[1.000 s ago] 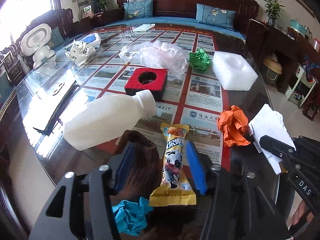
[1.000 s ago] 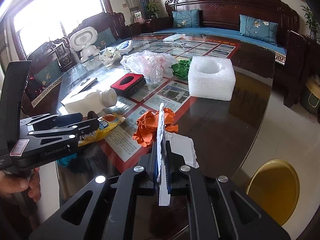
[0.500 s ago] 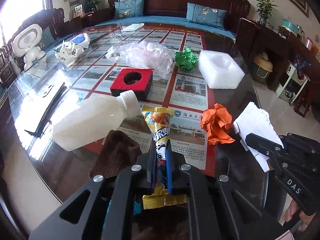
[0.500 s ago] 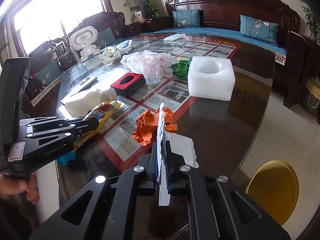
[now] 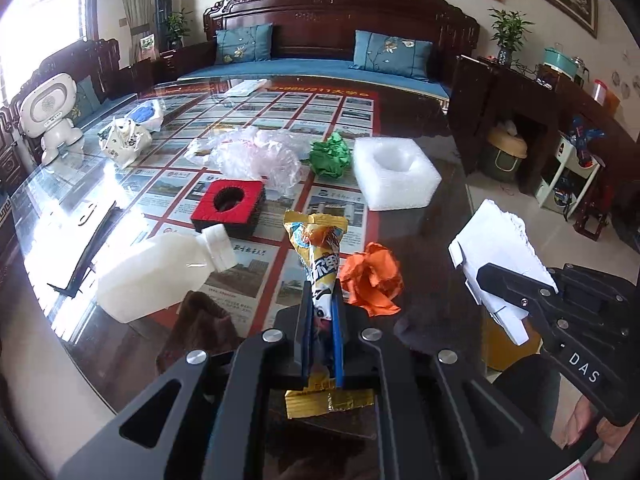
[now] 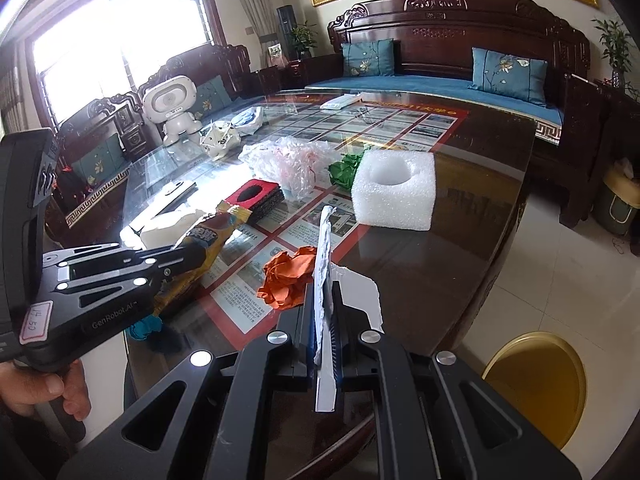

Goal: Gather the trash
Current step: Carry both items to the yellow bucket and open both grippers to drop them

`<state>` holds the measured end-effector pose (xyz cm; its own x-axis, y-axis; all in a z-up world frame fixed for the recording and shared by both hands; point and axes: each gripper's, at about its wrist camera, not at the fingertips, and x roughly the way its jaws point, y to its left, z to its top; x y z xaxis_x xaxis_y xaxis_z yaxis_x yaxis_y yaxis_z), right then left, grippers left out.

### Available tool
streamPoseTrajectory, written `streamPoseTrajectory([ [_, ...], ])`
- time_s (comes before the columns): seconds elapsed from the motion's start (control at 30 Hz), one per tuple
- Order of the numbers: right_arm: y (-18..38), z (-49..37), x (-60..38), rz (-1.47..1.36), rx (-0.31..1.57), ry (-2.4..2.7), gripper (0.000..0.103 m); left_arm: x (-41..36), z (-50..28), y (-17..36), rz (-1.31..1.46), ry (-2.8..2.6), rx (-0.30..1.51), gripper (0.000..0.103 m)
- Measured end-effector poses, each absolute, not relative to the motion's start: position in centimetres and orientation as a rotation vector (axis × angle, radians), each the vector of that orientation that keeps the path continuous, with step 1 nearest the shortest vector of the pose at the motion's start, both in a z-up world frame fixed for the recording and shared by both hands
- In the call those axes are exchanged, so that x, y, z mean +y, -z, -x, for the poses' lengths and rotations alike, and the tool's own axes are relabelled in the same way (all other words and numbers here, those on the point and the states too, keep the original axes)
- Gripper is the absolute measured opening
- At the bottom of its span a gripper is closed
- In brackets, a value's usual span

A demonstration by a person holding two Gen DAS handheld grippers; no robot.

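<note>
1. my left gripper is clamped on the yellow printed snack wrapper, lifted off the table.
2. my right gripper pinches the flat white foam scrap.
3. left on the glass table: crumpled orange paper ball at 1 o'clock, white plastic bottle at 10; nothing dropped in a bin yet, i judge.

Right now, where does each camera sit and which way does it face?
Left wrist: on the left gripper, facing across the glass table to the sofa; its fingers pinch the snack wrapper; right gripper at right.
Right wrist: on the right gripper, same direction; fingers pinch the white foam sheet; left gripper and a hand at left.
Shared: orange paper ball, foam block.
</note>
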<state>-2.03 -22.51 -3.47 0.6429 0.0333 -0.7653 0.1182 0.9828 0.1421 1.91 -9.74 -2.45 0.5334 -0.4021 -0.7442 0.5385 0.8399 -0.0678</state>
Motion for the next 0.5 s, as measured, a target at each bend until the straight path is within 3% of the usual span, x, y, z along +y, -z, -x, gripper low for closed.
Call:
streamPoseTrajectory([
  [0.5,4.2,10.5,-36.1,-0.261,0.86,0.414,0.007,-26.3,2.4,5.5,-0.204,0.953,0.938,0.009],
])
